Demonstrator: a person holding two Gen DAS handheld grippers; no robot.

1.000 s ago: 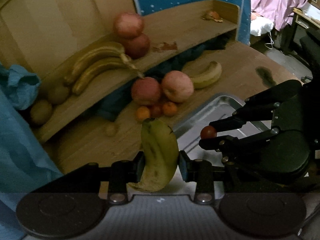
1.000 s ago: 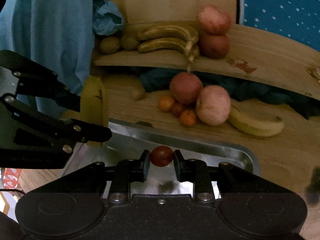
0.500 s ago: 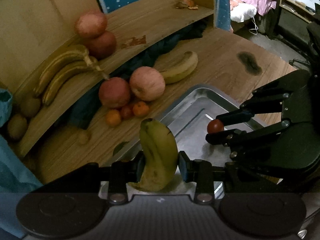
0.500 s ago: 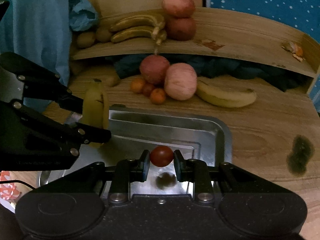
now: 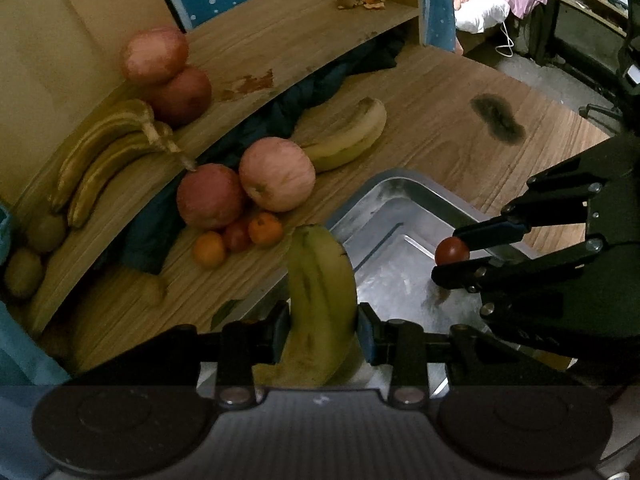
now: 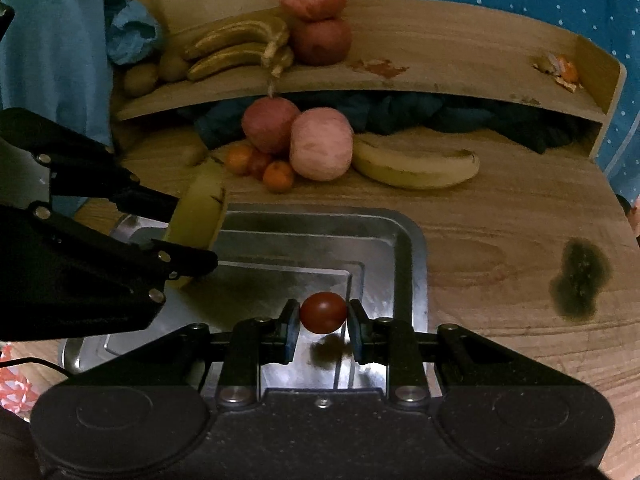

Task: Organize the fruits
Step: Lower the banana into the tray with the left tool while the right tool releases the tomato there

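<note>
Left gripper [image 5: 322, 330] clamped on a banana [image 5: 320, 312]; fruit yellow-green, brown-flecked, standing curved end up between the jaws, above the near-left part of the tray [image 6: 404, 232]; right gripper [image 6: 323, 330] closed on a small dark-red tomato [image 6: 323, 312], round, glossy, held over the tray floor with its shadow just below. Tray steel, stepped rim, on the wood table [image 6: 500, 248].

Beyond the tray: two oranges and a second small tomato [image 5: 237, 235] bunched against two pink-red apples [image 5: 276, 178]; loose banana [image 6: 416, 164] just beside them; dark stain [image 6: 580, 280] on the table to the right. Farthest: shelf [image 6: 440, 56] with two apples stacked, two brownish bananas [image 6: 236, 46], kiwis at the left end, peel scraps at the right.

Since a second ago: both grippers' hold unchanged; the views have shifted so more of the tray and table show beneath them.
</note>
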